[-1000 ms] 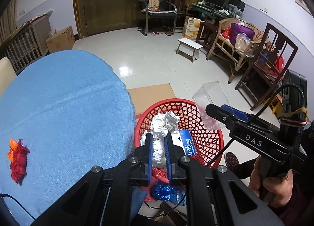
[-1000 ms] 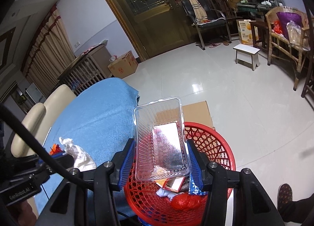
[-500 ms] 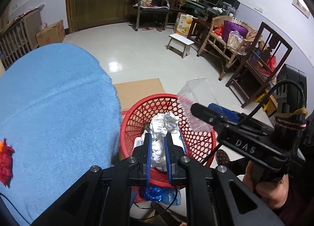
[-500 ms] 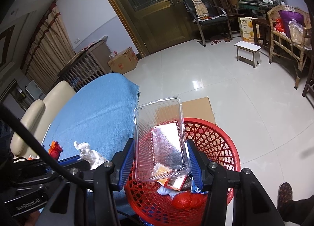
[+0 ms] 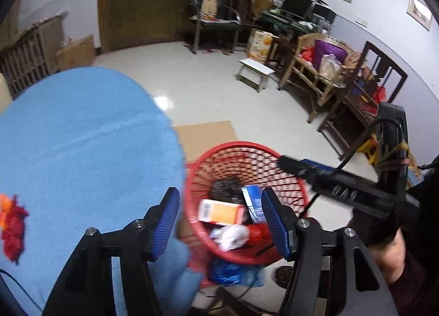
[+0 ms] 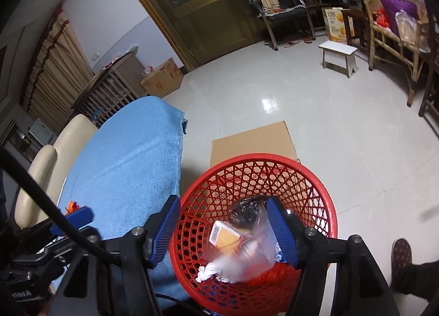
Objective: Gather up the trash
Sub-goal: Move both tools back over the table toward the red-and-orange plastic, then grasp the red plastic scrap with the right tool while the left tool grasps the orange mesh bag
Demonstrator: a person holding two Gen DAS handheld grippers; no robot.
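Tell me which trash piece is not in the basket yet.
The red-orange wrapper, lying on the blue tablecloth. The orange box, clear tray and white tissue are all inside the red basket.

Blurred: clear plastic tray (image 6: 248, 254) in the red basket (image 6: 323, 192), edges smeared, covering part of an orange box (image 6: 223, 235). Cut off at left edge: red wrapper (image 5: 12, 229) on the blue table (image 5: 82, 137). Half hidden behind basket: brown cardboard (image 6: 252, 140) on the floor.
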